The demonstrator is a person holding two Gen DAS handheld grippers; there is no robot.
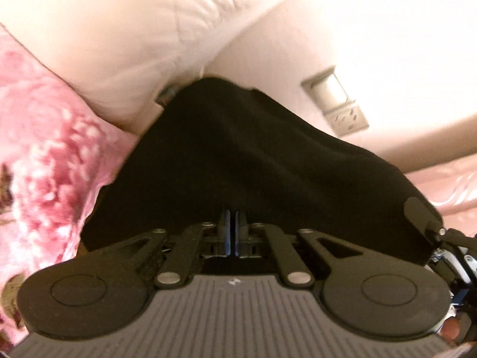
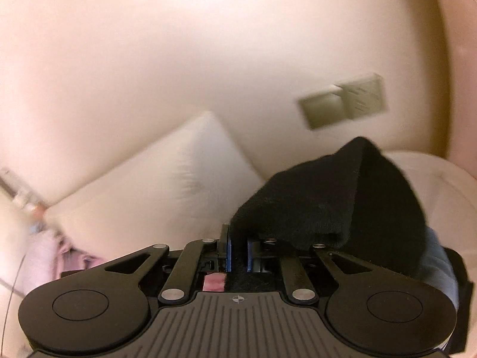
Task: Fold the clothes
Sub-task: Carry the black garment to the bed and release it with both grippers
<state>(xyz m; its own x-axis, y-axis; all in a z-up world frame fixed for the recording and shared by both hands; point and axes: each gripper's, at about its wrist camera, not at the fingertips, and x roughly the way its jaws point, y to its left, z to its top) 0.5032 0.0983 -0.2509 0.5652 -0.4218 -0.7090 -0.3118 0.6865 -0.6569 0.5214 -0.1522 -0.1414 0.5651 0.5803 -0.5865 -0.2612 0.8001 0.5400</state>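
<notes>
Inspecting the left wrist view first, we find the left gripper (image 1: 232, 217) with its blue-lined jaws drawn together, almost no gap between them. A black garment (image 1: 253, 161) rises directly in front of the jaws and fills the middle of the view; its lower edge reaches the fingertips, and we judge the jaws clamped on that edge, though the contact itself is hidden by the dark cloth. Behind the garment stands a white pillow (image 1: 113, 50), and to the left lies a pink floral bedcover (image 1: 44, 155). A wall switch and socket plate (image 1: 337, 101) shows on the pale wall to the right. At the right edge we note part of the other gripper's black body touching or just beside the garment.

Turning to the right wrist view, we record the right gripper (image 2: 237, 246) nearly closed, with a thin strip of the same black garment (image 2: 342, 197) caught between its blue pads. The cloth drapes up and to the right over the right finger. The white pillow (image 2: 167, 179) sits behind to the left, and the switch plate (image 2: 342, 101) appears blurred on the wall. Some pale pink fabric (image 2: 71, 259) lies at lower left; we cannot tell what it is.
</notes>
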